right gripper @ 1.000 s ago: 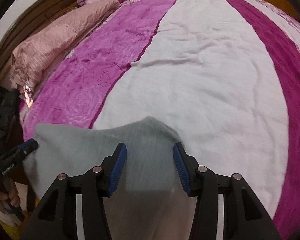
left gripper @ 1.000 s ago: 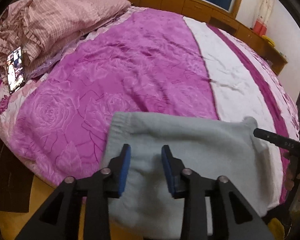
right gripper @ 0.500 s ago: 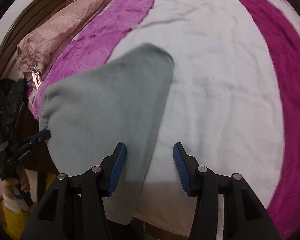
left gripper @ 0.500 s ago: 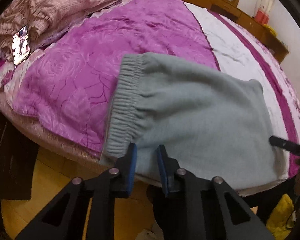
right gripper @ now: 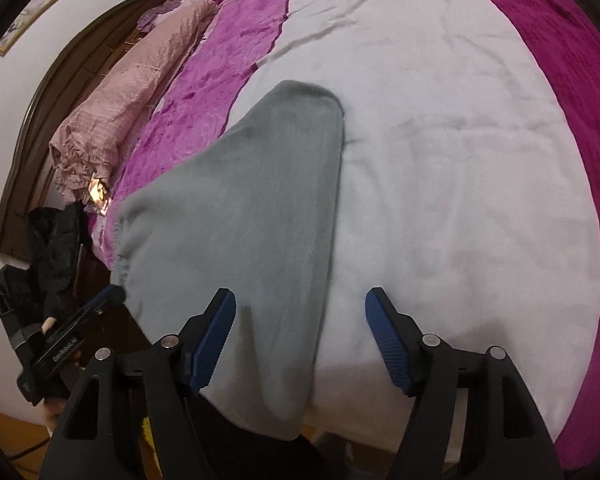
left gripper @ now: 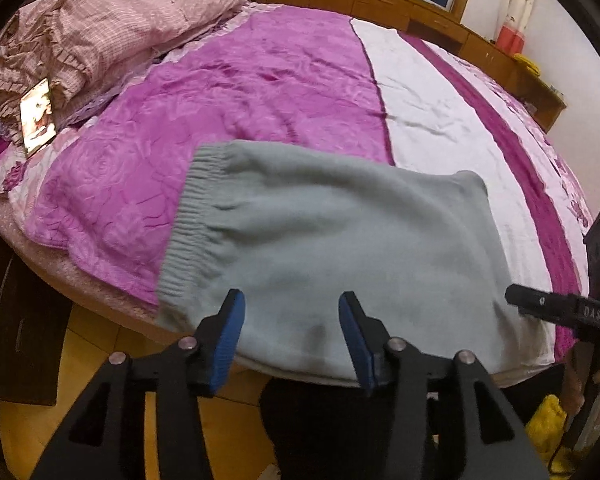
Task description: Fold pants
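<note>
The grey pants (left gripper: pixel 332 256) lie folded into a thick pad at the near edge of the bed (left gripper: pixel 284 92), ribbed waistband toward the pillow side, the near hem hanging a little over the edge. Both grippers have just been opening. The left gripper (left gripper: pixel 291 332) stands with its jaws apart over the near hem, nothing pressed between them; the right gripper (right gripper: pixel 300 340) is also spread wide, one jaw over the cloth and the other over the white sheet (right gripper: pixel 460 200).

The risk, as I judge it, is the overhang: a soft, heavy pad so near the edge could slide toward the floor if nudged. A one-layer pinch could also peel the fold open.
</note>
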Action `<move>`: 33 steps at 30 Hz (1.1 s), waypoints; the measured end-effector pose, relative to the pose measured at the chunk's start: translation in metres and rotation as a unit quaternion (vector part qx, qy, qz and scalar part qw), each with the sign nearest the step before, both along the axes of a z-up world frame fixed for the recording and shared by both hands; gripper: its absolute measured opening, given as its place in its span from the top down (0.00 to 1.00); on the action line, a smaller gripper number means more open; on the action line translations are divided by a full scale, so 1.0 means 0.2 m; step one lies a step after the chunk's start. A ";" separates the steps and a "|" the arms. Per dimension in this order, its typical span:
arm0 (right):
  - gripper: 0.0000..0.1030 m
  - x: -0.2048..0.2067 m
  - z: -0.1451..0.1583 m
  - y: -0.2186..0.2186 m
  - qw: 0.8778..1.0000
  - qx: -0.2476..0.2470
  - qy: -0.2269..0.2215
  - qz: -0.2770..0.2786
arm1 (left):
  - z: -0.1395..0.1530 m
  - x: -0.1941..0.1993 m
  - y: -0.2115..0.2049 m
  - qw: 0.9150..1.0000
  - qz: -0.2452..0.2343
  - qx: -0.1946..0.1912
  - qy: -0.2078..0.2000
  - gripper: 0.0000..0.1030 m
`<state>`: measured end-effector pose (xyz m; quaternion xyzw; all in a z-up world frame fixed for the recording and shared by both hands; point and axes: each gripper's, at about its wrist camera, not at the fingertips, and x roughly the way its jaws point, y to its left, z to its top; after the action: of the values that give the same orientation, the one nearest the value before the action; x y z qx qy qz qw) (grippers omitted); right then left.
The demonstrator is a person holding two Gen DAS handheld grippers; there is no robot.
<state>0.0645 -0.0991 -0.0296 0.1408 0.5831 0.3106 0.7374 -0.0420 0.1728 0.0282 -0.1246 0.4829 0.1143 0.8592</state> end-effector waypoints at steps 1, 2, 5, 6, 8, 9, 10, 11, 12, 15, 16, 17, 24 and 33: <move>0.39 -0.01 0.00 0.01 1.000 0.000 -0.002 0.002 | -0.01 0.01 -0.01 1.000 -0.001 0.000 0.002 0.49; 0.39 -0.03 0.00 0.02 1.000 -0.004 -0.007 0.004 | -0.02 0.03 -0.03 1.000 -0.001 0.001 0.005 0.49; 0.39 -0.04 -0.02 0.05 0.999 -0.023 -0.022 0.012 | -0.06 0.06 -0.04 1.000 0.000 -0.001 0.015 0.49; 0.39 -0.04 -0.02 0.05 0.999 -0.025 -0.026 0.011 | -0.07 0.06 -0.05 1.000 0.001 -0.002 0.020 0.49; 0.39 -0.04 -0.02 0.06 0.999 -0.029 -0.032 0.012 | -0.10 0.07 -0.05 1.000 0.003 -0.003 0.026 0.48; 0.38 -0.04 -0.03 0.06 0.999 -0.030 -0.033 0.012 | -0.10 0.07 -0.05 1.000 0.004 -0.003 0.025 0.46; 0.38 -0.04 -0.03 0.06 0.999 -0.029 -0.034 0.013 | -0.11 0.07 -0.05 1.000 0.005 -0.002 0.025 0.44; 0.37 -0.04 -0.03 0.06 0.999 -0.027 -0.034 0.013 | -0.11 0.07 -0.05 1.000 0.005 -0.001 0.024 0.44; 0.36 -0.04 -0.04 0.05 0.999 -0.025 -0.032 0.013 | -0.11 0.07 -0.04 1.000 0.005 -0.002 0.024 0.43; 0.35 -0.03 -0.05 0.04 1.000 -0.016 -0.023 0.012 | -0.12 0.07 -0.04 1.000 0.007 -0.004 0.025 0.42; 0.35 -0.02 -0.05 0.04 1.000 -0.013 -0.020 0.012 | -0.12 0.07 -0.04 1.000 0.008 -0.004 0.026 0.42; 0.35 -0.02 -0.05 0.04 1.000 -0.010 -0.019 0.013 | -0.12 0.07 -0.04 1.000 0.008 -0.003 0.026 0.41; 0.36 -0.04 -0.01 0.04 1.000 0.018 -0.014 0.018 | -0.12 0.07 -0.05 1.000 0.006 0.000 0.027 0.41; 0.53 -0.04 -0.04 0.07 0.999 0.019 -0.021 0.019 | -0.13 0.07 -0.05 1.000 0.005 0.001 0.029 0.40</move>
<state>0.0560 -0.0860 -0.0374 0.1375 0.5643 0.3384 0.7404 -0.0271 0.1627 0.0028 -0.1224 0.5065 0.1225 0.8447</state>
